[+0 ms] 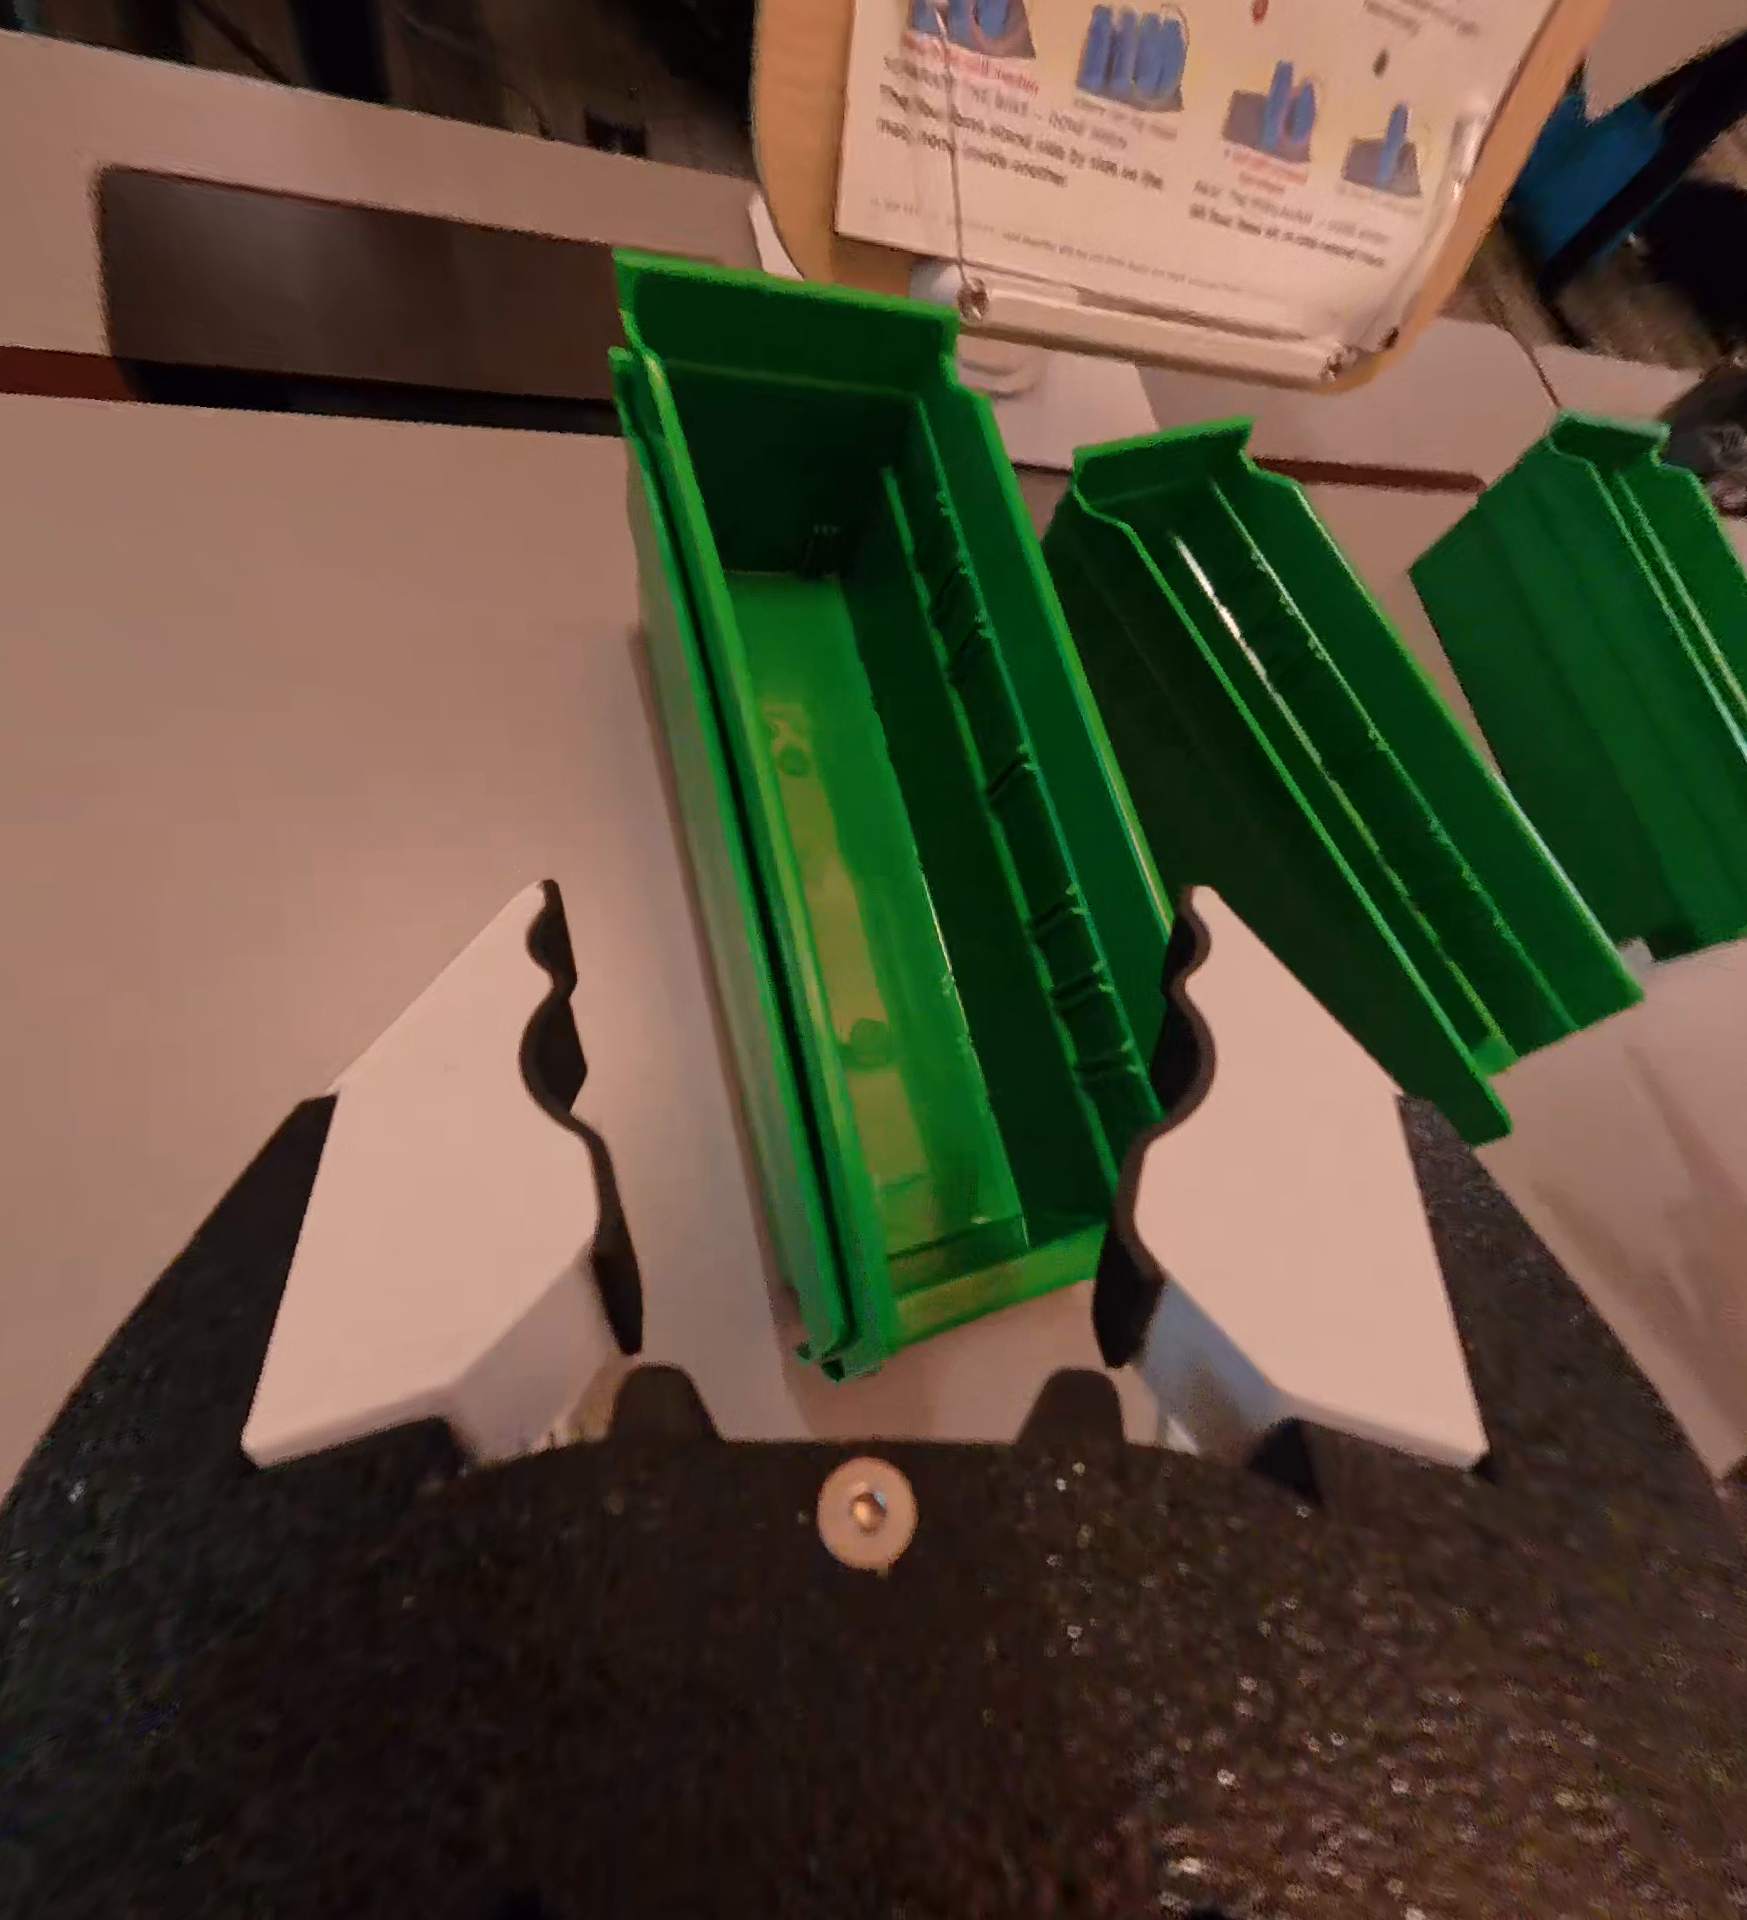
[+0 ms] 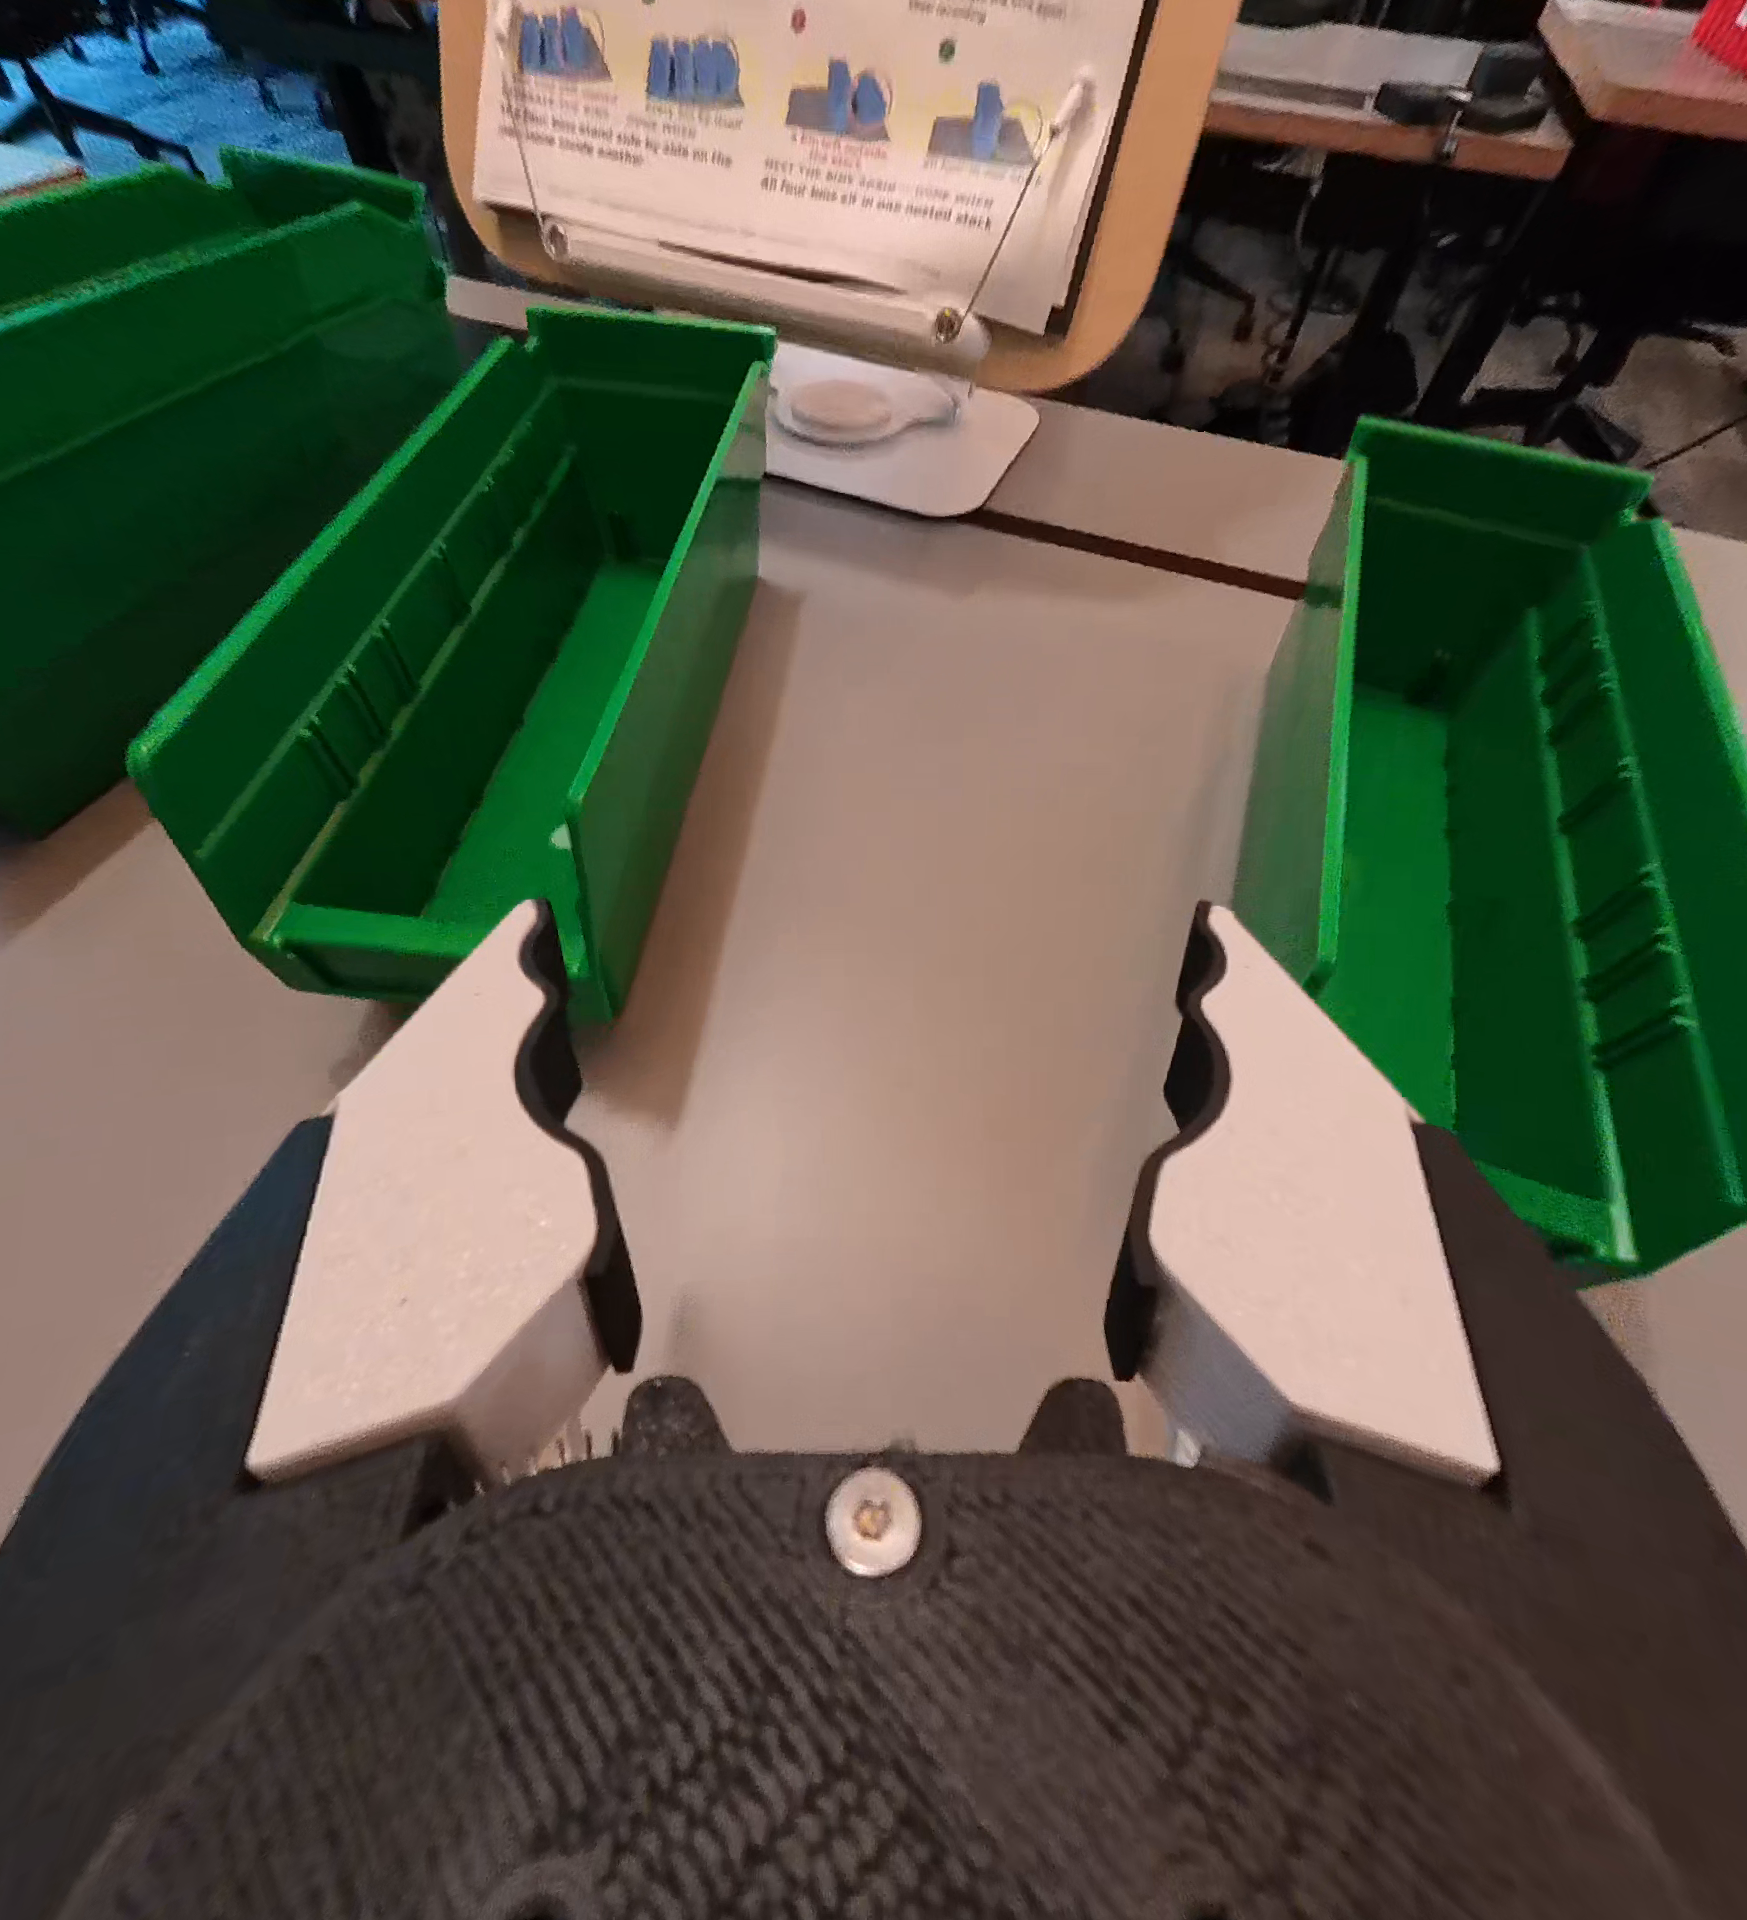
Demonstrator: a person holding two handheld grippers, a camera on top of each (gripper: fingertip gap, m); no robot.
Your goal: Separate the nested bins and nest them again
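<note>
A nested stack of green bins (image 1: 848,831), one sitting inside another, stands on the grey table (image 1: 225,727). My left gripper (image 1: 871,896) is open and empty, hovering over the stack's near end with a finger on either side. A single green bin (image 1: 1264,779) lies just to its right and another (image 1: 1627,675) farther right. In the right wrist view the stack (image 2: 121,468) is at the far left, one single bin (image 2: 495,675) left of centre, the other (image 2: 1523,831) at the right. My right gripper (image 2: 871,914) is open and empty over the table (image 2: 952,779) between the two single bins.
An instruction board on a white stand (image 2: 796,156) rises at the table's far edge and also shows in the left wrist view (image 1: 1108,156). A dark panel (image 1: 329,281) lies at the back left. Other tables and chair legs (image 2: 1471,208) stand beyond.
</note>
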